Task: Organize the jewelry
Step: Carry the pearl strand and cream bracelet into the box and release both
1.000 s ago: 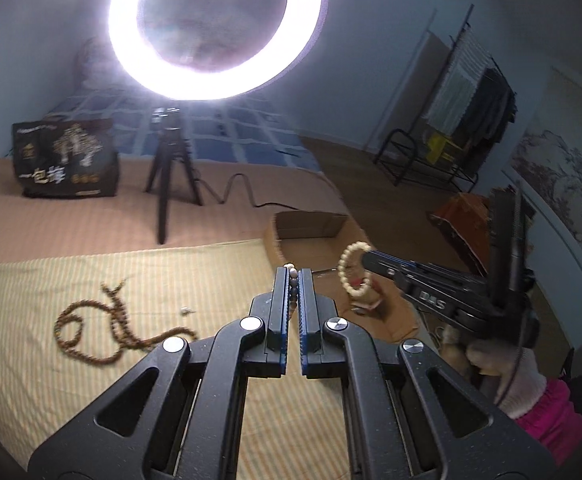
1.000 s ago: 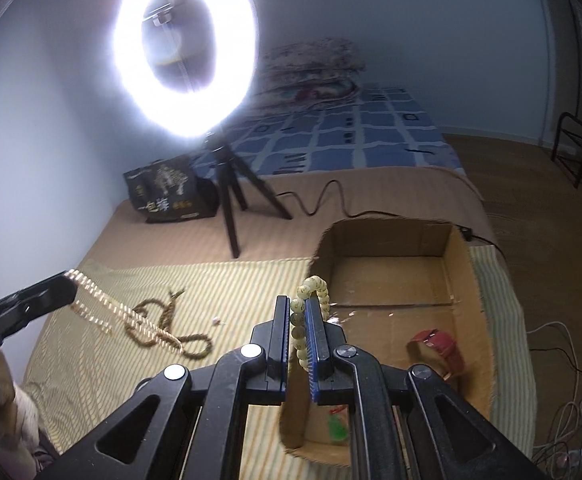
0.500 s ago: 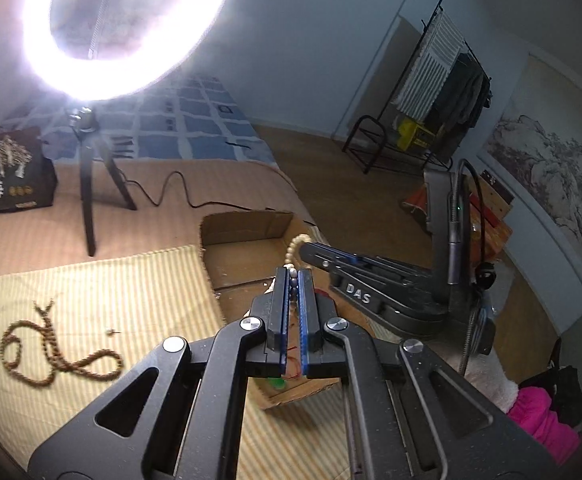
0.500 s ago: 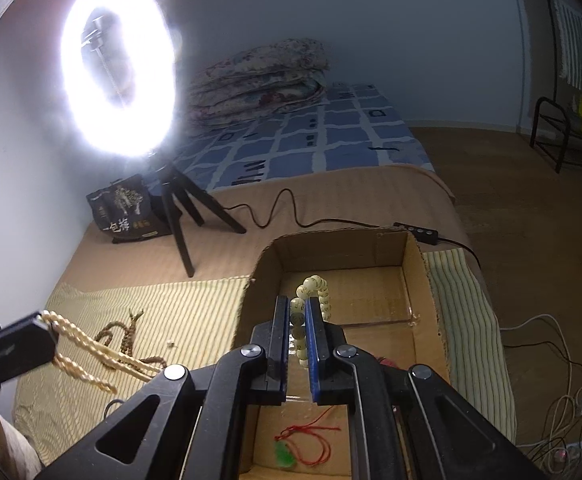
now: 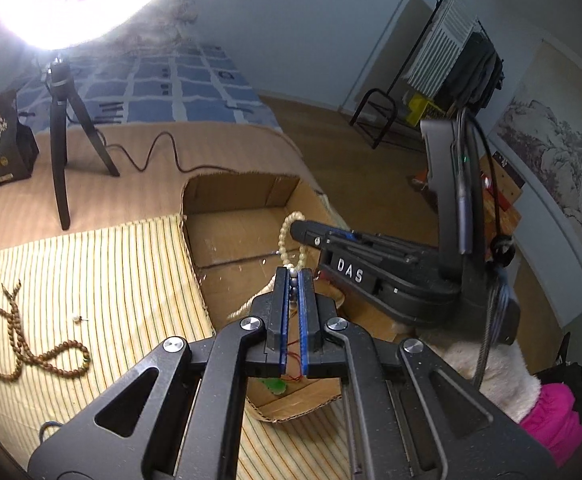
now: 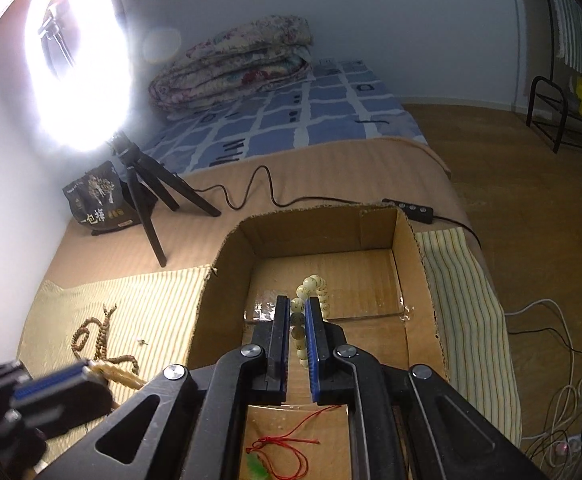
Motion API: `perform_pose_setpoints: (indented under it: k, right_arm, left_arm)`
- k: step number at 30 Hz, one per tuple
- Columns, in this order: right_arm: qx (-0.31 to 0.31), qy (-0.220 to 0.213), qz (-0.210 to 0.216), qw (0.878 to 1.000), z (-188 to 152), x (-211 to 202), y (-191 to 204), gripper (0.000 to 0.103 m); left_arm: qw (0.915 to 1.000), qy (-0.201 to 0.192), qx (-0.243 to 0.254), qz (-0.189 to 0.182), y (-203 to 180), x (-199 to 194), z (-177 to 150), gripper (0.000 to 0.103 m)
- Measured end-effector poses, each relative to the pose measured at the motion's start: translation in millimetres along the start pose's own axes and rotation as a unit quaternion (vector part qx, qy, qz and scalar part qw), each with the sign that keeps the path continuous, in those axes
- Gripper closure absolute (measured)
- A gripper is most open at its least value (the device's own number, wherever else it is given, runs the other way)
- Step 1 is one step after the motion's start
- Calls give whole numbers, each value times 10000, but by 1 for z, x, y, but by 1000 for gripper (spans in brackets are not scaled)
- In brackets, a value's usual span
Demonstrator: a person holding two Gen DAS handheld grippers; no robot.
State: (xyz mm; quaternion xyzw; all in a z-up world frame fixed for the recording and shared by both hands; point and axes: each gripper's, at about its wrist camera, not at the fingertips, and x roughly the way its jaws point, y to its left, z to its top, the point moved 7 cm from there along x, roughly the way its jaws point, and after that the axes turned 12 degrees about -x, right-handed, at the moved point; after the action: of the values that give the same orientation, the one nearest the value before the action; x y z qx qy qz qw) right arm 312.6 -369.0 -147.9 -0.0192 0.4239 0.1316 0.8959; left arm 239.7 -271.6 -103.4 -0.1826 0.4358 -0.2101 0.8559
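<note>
My left gripper (image 5: 294,271) is shut on a pale multi-strand bead necklace (image 5: 293,286); its strands hang below the fingers toward the open cardboard box (image 5: 231,196). From the right wrist view the left gripper (image 6: 51,392) sits by the box's left wall (image 6: 211,320), with the pale necklace (image 6: 119,376) sticking out. My right gripper (image 6: 295,300) is shut on a cream bead bracelet (image 6: 311,286) over the box interior. The left wrist view shows the right gripper (image 5: 299,228) with that bracelet (image 5: 287,236) looped at its tip. A red cord with a green pendant (image 6: 279,444) lies inside the box.
A brown bead necklace (image 5: 19,340) and a tiny pearl piece (image 5: 77,319) lie on the striped cloth (image 5: 111,272). A ring light on a tripod (image 6: 143,200), its cable and a black bag (image 6: 99,200) stand behind. A white-gloved hand (image 5: 487,376) holds the right gripper.
Both grippers have moved right and down, from above the striped cloth to the box. The brown necklace has slid to the left edge of the left wrist view. Both grips are unchanged.
</note>
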Motion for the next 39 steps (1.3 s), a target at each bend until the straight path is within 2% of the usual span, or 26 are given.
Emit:
perform_pose_setpoints:
  k: [12,26,30,31,32,34,35,39]
  right_arm:
    - [142,220,-101,9996,-9,19,-11,98]
    - [239,354,-177,9989,-18,27,-17,96]
    - [377,289,-112,9988,-19,23,-21,78]
    - [406,279,-100,9987,-19,22,-21,78]
    - [420,277,-111,9987,-19,21,-21,76]
    - [410,260,-134,9987,-19,19,-21,73]
    - [401,253,-150,9988,-18,17,-21,70]
    - [429,148,-235,9987,-17,8,-23,48]
  left_arm:
    - [9995,268,-13,183,16,22,-12,101]
    - [9988,378,17,304,20,26,-19,101]
    - [9985,375,29,401,22,26,-19,101]
    - [9984,370,39,421,23,26,-20,96]
    - [9984,358,52,437,23,25,-20,86]
    - [9985,305,70,451,23,21,-21,78]
    - [9985,290,83,454,23,19,-21,78]
    - [9983,233,137,522,25,13,-21,78]
